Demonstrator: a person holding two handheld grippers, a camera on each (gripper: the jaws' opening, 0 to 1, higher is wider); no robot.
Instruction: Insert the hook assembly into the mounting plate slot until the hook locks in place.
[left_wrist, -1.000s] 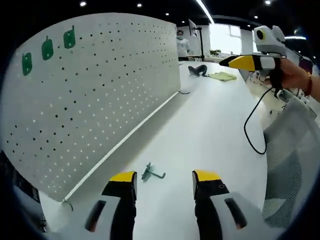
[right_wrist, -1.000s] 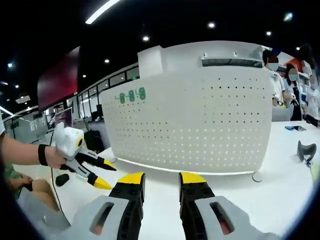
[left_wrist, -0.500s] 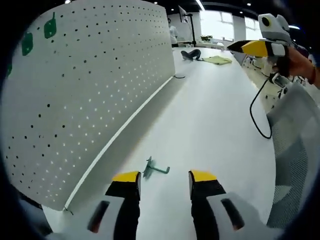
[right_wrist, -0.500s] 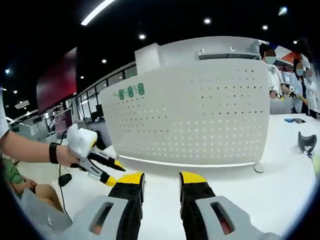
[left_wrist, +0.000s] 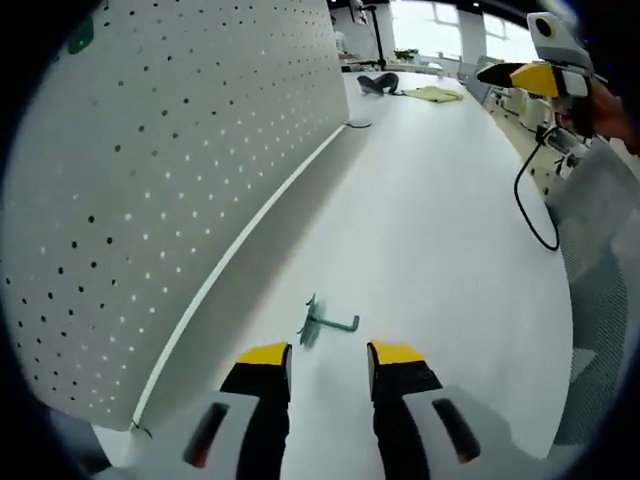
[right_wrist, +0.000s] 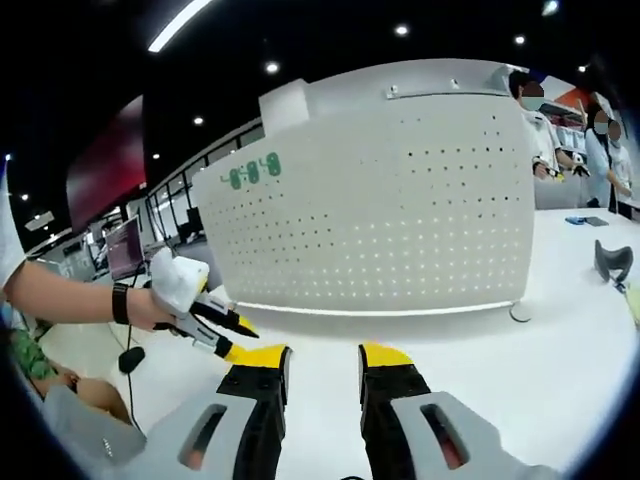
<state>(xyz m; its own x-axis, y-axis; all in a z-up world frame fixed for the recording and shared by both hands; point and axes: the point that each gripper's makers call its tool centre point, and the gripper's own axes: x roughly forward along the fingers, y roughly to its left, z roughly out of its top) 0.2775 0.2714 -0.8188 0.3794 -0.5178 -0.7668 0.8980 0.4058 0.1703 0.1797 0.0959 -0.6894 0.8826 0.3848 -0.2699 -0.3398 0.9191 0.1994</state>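
Note:
A small green hook assembly (left_wrist: 325, 322) lies on the white table (left_wrist: 430, 250), just past the tips of my left gripper (left_wrist: 330, 355), which is open with nothing between its jaws. The white pegboard mounting plate (left_wrist: 170, 170) stands upright along the left of the left gripper view. In the right gripper view the plate (right_wrist: 390, 220) faces me with green hooks (right_wrist: 253, 172) hung near its upper left. My right gripper (right_wrist: 320, 355) is open and empty, well short of the plate. It also appears as the right gripper (left_wrist: 500, 72) held up in a hand at upper right. A hand holds the left gripper (right_wrist: 235, 340) low over the table.
A black cable (left_wrist: 530, 200) trails over the table's right edge beside a mesh chair (left_wrist: 600, 300). A dark object (right_wrist: 612, 262) and a yellow cloth (left_wrist: 435, 95) lie at the far end of the table. People stand behind the plate at the right.
My left gripper has come down and forward, so the green hook now lies just ahead of its tips, and its jaws have narrowed slightly. The right gripper has held about still.

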